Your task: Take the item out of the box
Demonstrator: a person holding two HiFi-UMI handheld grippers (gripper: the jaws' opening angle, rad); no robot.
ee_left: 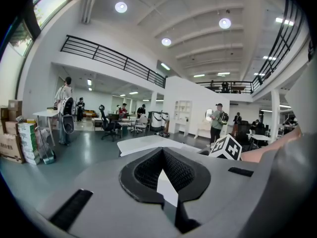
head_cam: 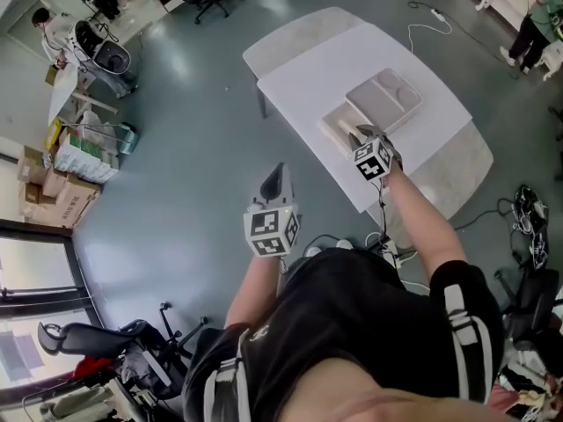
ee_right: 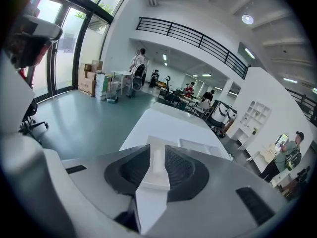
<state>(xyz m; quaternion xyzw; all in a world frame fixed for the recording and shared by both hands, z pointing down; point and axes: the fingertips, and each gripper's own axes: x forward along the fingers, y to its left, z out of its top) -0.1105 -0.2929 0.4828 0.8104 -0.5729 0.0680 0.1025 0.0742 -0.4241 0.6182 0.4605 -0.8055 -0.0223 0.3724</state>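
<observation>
Right claw point(ee_right: 157, 151) spread, straddling pale oblong item point(ee_right: 157, 161) in open beige box point(head_cam: 333, 123) on white counter point(head_cam: 299, 69), seemingly pre-grasp. Left claw point(head_cam: 275, 178) pressed together, parked clear.

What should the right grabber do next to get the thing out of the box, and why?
Probably ease the right gripper a little lower into the box. Its jaws stand apart with the white item lined up in the gap, but the pads do not seem to touch it yet, so closing now might miss.
</observation>
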